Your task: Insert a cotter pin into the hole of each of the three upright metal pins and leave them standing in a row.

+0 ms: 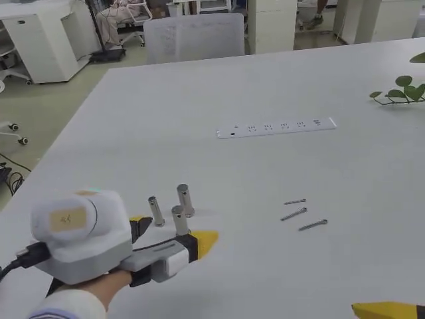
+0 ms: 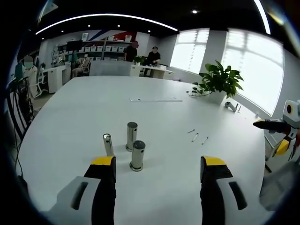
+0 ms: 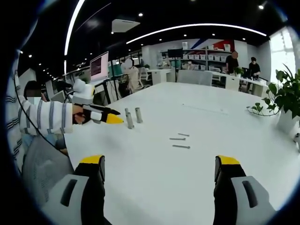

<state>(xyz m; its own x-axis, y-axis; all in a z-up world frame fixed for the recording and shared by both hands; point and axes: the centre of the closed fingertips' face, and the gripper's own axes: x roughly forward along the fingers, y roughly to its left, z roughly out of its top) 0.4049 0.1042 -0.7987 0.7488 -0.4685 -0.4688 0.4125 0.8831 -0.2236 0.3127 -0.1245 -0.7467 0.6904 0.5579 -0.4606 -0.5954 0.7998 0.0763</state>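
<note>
Three upright metal pins stand close together on the white table: one at the left [image 1: 156, 211] [image 2: 108, 144], one at the back [image 1: 184, 199] [image 2: 131, 136], and the nearest [image 1: 179, 220] [image 2: 137, 155]. My left gripper [image 1: 171, 231] [image 2: 158, 164] is open just short of the nearest pin, which stands closer to its left jaw. Three cotter pins [image 1: 295, 201] [image 1: 293, 213] [image 1: 313, 225] lie flat to the right, also small in the left gripper view [image 2: 195, 137]. My right gripper [image 3: 160, 161] is open and holds nothing, well back from the cotter pins [image 3: 181, 146].
A white power strip [image 1: 275, 127] lies across the middle of the table. A potted plant [image 1: 402, 90] [image 2: 218, 79] stands at the far right edge. A chair [image 1: 192, 36] stands at the table's far side. People sit at desks in the background.
</note>
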